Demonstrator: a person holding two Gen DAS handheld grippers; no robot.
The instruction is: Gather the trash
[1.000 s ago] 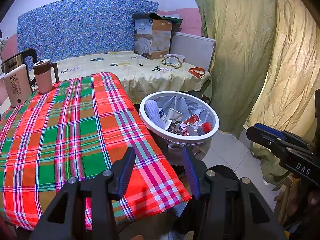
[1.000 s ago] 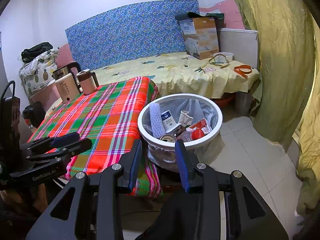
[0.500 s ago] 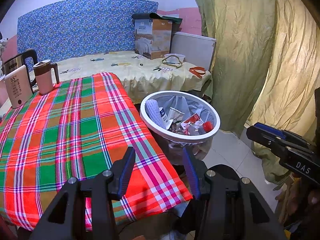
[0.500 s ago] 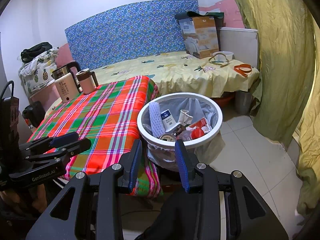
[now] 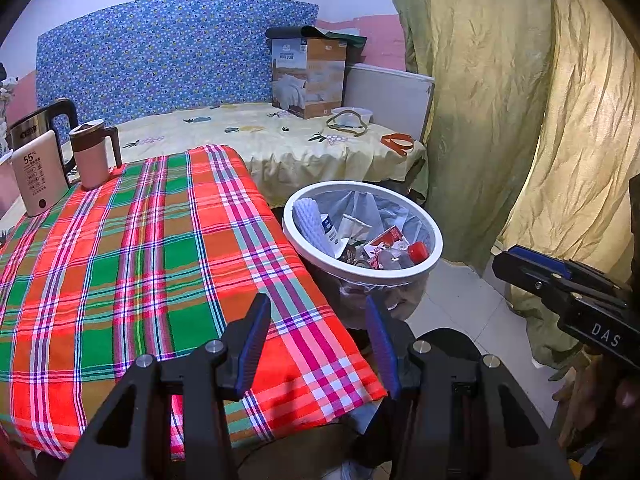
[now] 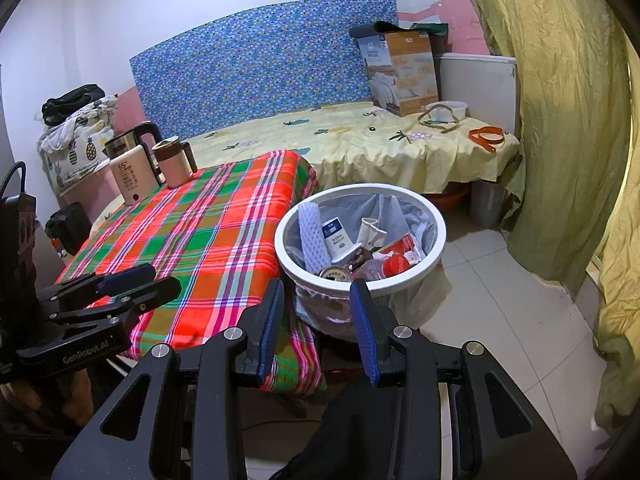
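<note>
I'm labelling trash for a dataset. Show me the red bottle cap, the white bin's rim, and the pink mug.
red bottle cap [image 6: 395, 265]: right wrist view, top of the cap.
white bin [image 6: 438, 229]: right wrist view, right side of its rim.
pink mug [image 5: 93, 160]: left wrist view, middle of its body.

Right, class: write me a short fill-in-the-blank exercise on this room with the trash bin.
1. The white trash bin stands on the floor, lined with a plastic ____.
2. The bottle lying in the bin has a ____ cap.
3. The table's checked cloth carries a white kettle and a pink ____.
4. Both the left gripper and the right gripper are open and hold ____.

Missing words: bag; red; mug; nothing
</note>
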